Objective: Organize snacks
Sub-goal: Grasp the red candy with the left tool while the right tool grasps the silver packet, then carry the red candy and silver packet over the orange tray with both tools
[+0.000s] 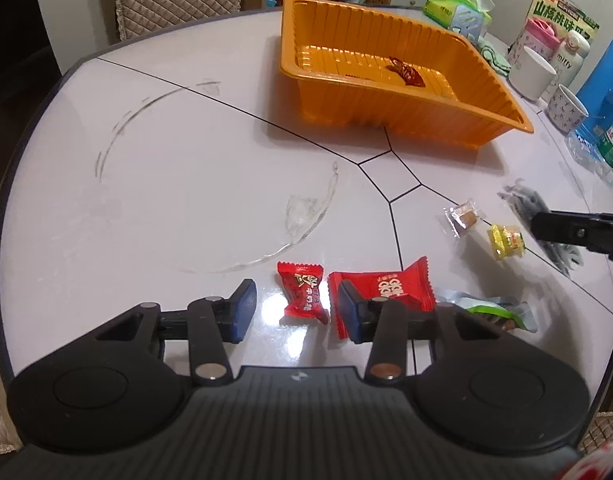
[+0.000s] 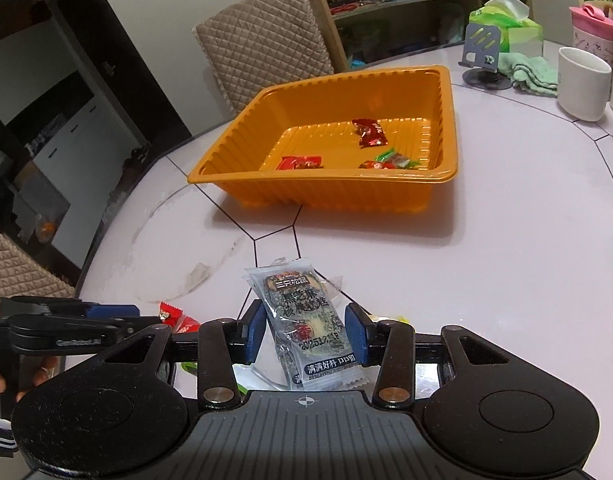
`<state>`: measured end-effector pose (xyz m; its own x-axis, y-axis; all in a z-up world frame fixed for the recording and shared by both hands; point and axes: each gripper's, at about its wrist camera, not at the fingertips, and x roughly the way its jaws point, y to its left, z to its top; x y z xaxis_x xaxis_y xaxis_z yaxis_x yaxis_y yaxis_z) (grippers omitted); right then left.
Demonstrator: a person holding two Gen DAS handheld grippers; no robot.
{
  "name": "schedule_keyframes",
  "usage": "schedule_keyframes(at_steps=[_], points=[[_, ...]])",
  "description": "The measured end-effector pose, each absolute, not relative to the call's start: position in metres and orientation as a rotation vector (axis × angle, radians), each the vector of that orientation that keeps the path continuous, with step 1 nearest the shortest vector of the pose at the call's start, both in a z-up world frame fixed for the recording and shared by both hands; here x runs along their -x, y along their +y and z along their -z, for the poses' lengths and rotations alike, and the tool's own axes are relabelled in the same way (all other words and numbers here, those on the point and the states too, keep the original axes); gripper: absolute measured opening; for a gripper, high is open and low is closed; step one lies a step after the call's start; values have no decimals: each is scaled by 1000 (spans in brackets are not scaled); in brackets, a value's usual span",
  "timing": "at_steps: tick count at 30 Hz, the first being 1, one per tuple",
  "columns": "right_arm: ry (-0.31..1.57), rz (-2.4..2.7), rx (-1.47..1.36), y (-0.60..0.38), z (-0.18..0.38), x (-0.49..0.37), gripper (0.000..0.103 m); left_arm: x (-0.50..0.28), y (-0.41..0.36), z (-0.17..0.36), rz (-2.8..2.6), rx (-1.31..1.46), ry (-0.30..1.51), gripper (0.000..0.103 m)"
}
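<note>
Left gripper [image 1: 294, 306]: jaws apart, low over the white tabletop [image 1: 166, 184]; small red candy wrapper [image 1: 304, 294] lies between them, untouched.
Right gripper [image 2: 304, 330]: jaws clamped on a grey-and-clear printed snack packet [image 2: 306, 320], lifted above the tabletop.
Orange ribbed plastic tray [image 2: 326, 196]: beyond both grippers, holding three wrapped candies.
Larger red snack packet [image 1: 390, 290]: on the tabletop, partly behind the left gripper's right jaw.

A white mug [image 2: 582, 84] stands beside a green cloth [image 2: 532, 72] (crumpled).
</note>
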<state>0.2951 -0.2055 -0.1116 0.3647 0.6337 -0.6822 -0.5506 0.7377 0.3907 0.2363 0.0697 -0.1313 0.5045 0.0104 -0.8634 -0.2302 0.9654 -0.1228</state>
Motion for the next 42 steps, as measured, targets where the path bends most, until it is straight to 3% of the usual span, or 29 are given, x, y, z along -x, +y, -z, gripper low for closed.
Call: schedule_keyframes(at_steps=[19, 33, 42], points=[[923, -748, -106, -209, 110, -296, 43, -248, 69, 145, -127, 221, 1063, 20], [920, -746, -108, -210, 110, -297, 43, -243, 70, 143, -123, 213, 1044, 17], [890, -759, -113, -212, 100, -301, 43, -238, 76, 114, -113, 222, 986, 17]])
